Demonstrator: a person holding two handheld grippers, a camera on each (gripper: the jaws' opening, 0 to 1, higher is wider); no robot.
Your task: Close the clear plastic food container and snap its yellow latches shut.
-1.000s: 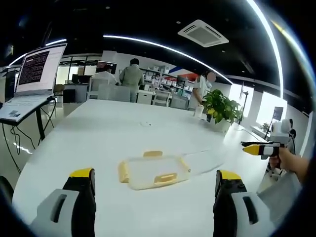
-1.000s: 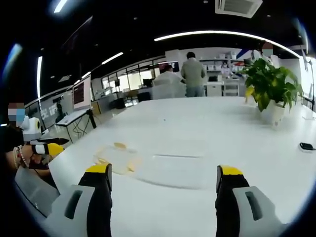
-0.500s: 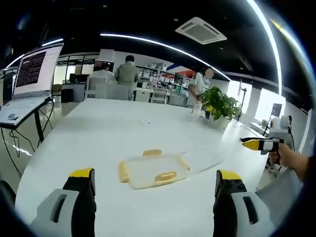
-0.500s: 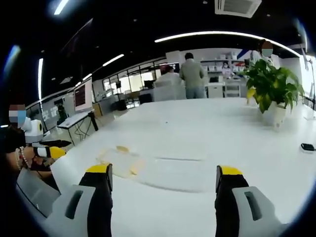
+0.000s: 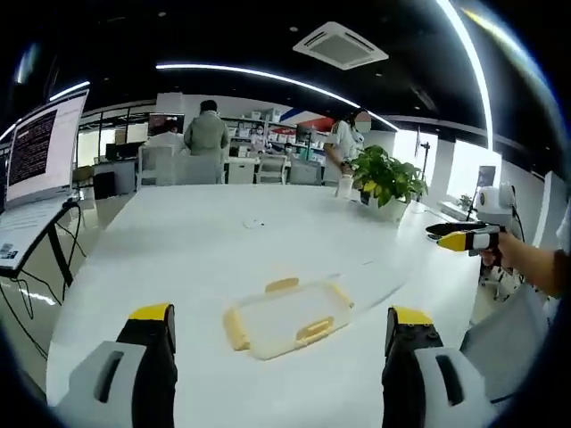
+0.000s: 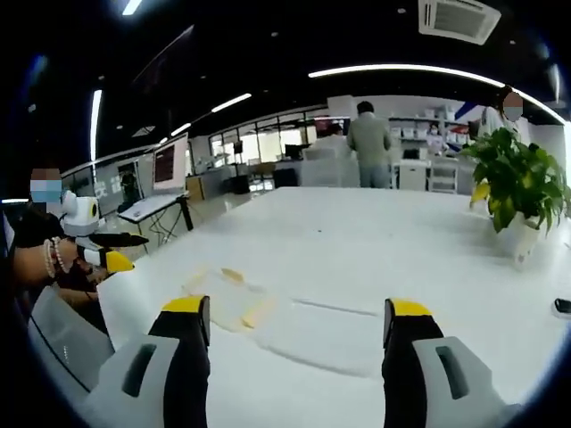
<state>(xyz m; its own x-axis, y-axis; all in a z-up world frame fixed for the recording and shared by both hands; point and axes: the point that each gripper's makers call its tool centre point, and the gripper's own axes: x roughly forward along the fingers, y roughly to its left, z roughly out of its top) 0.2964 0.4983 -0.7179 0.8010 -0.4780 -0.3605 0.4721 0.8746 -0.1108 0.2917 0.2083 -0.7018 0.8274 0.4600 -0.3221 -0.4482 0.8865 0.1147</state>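
Nearest in the left gripper view, the left gripper (image 5: 278, 334) hangs above the near part of the broad white table (image 5: 178, 259) with its grey, yellow-tipped jaws spread wide and nothing between them; the right gripper (image 6: 296, 330) in its own view is likewise wide apart and empty. Just beyond the left jaws lies the clear plastic food container lid with yellow latches (image 5: 287, 318), flat on the table, one latch tab on each of the sides that can be made out. Touching or just beside it, toward the right, sits the clear plastic container base (image 6: 314, 327), so transparent that its edges barely show in either view. Neither gripper touches lid or base, so I judge the closing has not yet begun. The risk from here lies in that transparency: a jaw lowered onto a rim it cannot be placed against may push the light lid sliding across the smooth tabletop, or seat it crooked, so that a latch pressed down misses its edge. Further off stands a green leafy potted plant in a white pot (image 5: 387, 185), a small dark object (image 6: 561, 306) near the table edge, a laptop on a stand (image 5: 37, 152), and people (image 5: 207, 134) standing at the back of the office.
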